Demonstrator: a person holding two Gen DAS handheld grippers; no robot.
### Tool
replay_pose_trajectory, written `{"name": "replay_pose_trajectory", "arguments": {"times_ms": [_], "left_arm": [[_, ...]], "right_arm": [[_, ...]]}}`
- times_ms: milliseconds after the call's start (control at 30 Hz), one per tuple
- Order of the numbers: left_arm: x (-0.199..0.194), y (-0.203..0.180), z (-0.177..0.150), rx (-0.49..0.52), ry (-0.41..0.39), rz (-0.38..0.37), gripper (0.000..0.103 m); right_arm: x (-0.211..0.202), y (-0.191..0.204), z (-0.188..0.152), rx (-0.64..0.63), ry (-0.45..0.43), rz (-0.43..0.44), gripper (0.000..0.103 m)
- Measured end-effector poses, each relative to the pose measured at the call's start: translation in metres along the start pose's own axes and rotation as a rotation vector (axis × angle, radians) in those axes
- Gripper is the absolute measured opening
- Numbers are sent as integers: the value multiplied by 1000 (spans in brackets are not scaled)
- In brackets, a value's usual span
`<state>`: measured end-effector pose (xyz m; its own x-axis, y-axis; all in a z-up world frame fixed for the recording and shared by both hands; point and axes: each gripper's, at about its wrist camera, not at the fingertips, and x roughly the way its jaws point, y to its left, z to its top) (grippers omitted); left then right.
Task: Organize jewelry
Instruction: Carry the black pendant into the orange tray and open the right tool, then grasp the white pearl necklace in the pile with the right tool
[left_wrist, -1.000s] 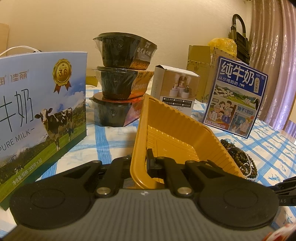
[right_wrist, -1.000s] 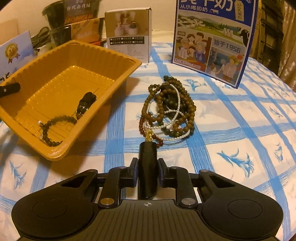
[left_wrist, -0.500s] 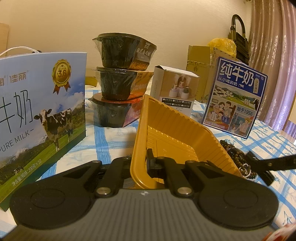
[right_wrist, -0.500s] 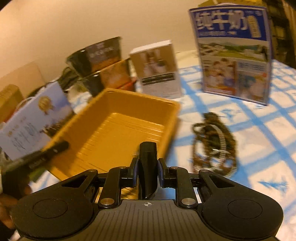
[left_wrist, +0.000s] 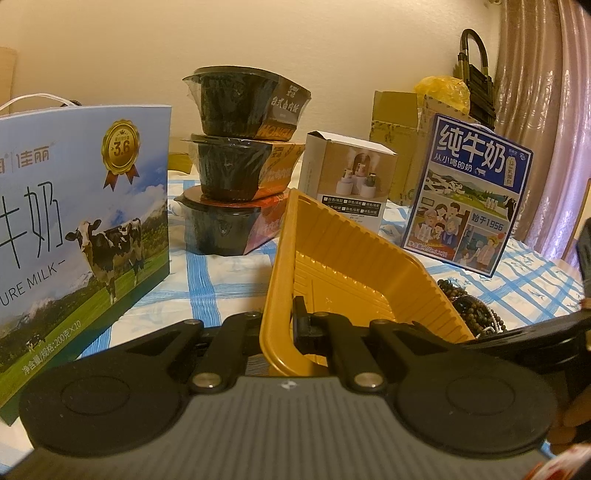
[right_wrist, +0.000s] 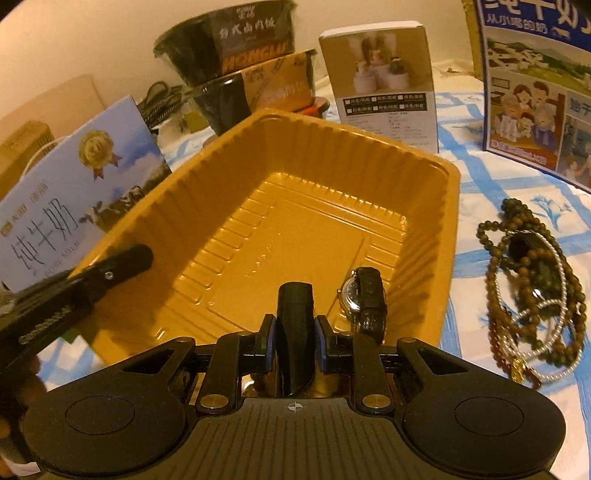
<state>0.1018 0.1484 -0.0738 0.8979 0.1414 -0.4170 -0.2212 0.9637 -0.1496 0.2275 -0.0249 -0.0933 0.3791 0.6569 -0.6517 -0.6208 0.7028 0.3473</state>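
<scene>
The left gripper (left_wrist: 284, 325) clamps the near-left rim of the yellow plastic tray (right_wrist: 369, 162), tilting it. The right gripper (right_wrist: 294, 295), fingers pressed together, hovers over the tray near a black-strapped wristwatch (right_wrist: 364, 299). Tangled bead necklaces (right_wrist: 535, 295) lie on the tablecloth to the tray's right.

- The tray (right_wrist: 424, 177) is amber-yellow plastic with ribbed walls and a ridged floor.
- The watch (right_wrist: 364, 299) in it has a black strap and a pale dial.
- The beads (right_wrist: 535, 291) are brown and dark green strands mixed with 1 white pearl string.
- The tablecloth (left_wrist: 207, 273) is white with a blue check.
- The milk carton (left_wrist: 472, 195) is deep blue with white characters.
- The milk box (left_wrist: 74, 221) shows sky blue, green grass, a black-and-white cow and a gold medal.
- Both grippers, left (left_wrist: 280, 321) and right (right_wrist: 295, 314), are black.
</scene>
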Motion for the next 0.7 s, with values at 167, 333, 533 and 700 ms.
{"name": "replay_pose_trajectory", "arguments": {"times_ms": [167,333,533,700], "left_arm": [[0,1,0,-6,4,0,5],[1,2,0,-7,3,0,5],[1,4,-1,-7,3,2,5],[2,4,-1,-4,5,6,5]], "right_arm": [[-8,-1,-3,2,-39,19,31],[-39,-13,-13,41,-113,18,40],[-81,-45,-36,99,-178,-72,40],[-109,-81,-49,189,-217,-148,40]]}}
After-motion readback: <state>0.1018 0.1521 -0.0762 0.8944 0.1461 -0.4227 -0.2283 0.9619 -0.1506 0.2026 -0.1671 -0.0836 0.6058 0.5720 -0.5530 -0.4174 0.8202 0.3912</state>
